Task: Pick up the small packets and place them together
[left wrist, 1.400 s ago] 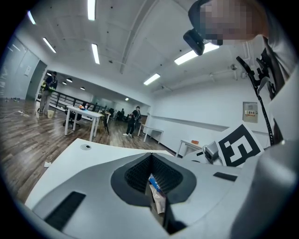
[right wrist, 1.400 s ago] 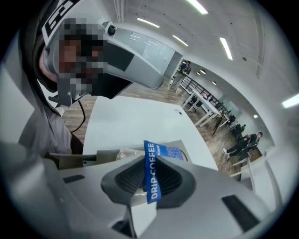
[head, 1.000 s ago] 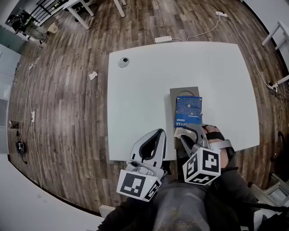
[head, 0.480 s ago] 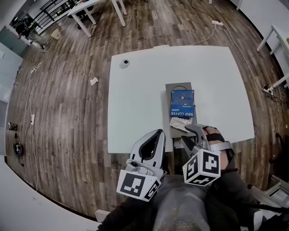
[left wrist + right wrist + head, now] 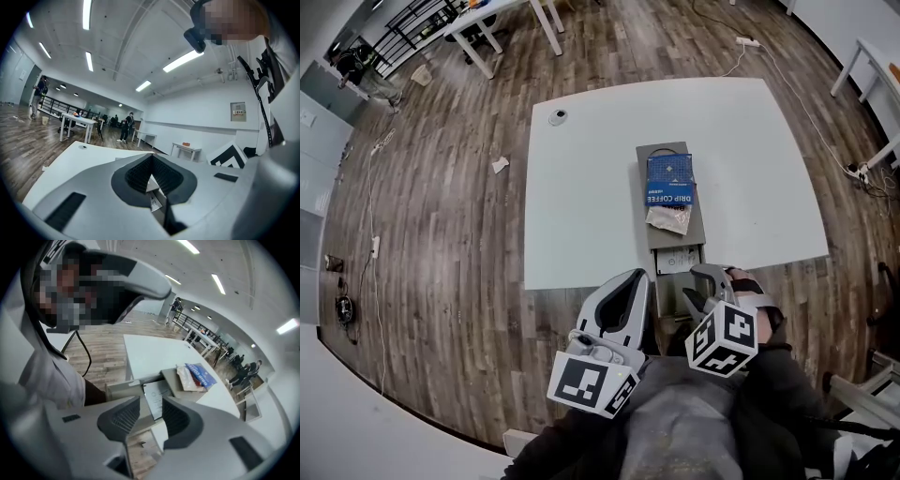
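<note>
White table (image 5: 581,187) carries a grey tray (image 5: 677,241) reaching its near edge. Left tongs (image 5: 150,158): off the table edge, tips together, empty. Right tongs (image 5: 151,398): apart, empty, pointing at the tray's near end. On the tray lie a blue coffee packet (image 5: 670,181), a small clear packet (image 5: 667,218) touching it, and a white card (image 5: 680,261) nearest.

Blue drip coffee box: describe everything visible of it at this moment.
The blue drip coffee box looks like printed cardboard. It has a patterned blue top, and a band with white "DRIP COFFEE" lettering runs along the edge nearest the person. It lies flat on the far half of a grey tray on the white table. A pale crumpled packet lies against its near edge and seems to overlap it slightly. Nothing else touches it.
</note>
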Available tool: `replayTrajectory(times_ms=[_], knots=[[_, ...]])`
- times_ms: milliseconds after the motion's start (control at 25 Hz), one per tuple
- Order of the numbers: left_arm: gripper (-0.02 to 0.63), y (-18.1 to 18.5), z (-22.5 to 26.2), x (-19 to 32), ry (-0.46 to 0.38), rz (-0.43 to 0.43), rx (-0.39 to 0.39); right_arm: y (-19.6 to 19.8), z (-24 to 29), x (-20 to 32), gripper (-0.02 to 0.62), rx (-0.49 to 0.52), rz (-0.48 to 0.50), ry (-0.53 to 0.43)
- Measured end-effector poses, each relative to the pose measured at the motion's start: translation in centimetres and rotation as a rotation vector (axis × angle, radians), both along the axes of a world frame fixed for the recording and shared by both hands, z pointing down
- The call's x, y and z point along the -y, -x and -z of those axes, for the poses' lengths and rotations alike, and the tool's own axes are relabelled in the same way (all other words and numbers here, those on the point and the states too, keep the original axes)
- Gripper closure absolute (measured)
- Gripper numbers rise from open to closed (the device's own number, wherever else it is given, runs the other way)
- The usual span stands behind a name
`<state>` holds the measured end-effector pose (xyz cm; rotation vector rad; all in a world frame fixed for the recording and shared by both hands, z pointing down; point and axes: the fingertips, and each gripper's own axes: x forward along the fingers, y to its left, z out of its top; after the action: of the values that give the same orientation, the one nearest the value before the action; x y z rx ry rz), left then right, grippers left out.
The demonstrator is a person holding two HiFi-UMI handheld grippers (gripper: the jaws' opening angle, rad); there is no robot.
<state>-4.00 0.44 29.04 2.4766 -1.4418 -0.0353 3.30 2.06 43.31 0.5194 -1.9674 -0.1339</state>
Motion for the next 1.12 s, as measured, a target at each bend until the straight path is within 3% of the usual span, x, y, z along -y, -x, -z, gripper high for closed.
replayTrajectory(times_ms=[280,760,840,880,1120], knots=[[0.603,1.8,-0.3,0.3,0.013,0.012,0.03,1.9,-2.9,0.2,0.459,-0.011,-0.007,0.046],[0.603,6.5,-4.5,4.7,0.119,0.045,0.023,4.3,-7.4,3.4,0.457,-0.111,0.011,0.09],[0.603,6.6,-4.9,5.1,0.13,0.045,0.019,4.1,-7.4,3.9,0.497,-0.138,0.015,0.071],[0.603,6.6,-5.1,5.2,0.135,0.044,0.017,4.0,-7.4,4.1,0.589,-0.15,0.014,0.061],[0.603,6.0,-4.7,5.0,0.125,0.035,0.017,3.9,-7.1,3.7,0.589,-0.122,0.02,0.083]])
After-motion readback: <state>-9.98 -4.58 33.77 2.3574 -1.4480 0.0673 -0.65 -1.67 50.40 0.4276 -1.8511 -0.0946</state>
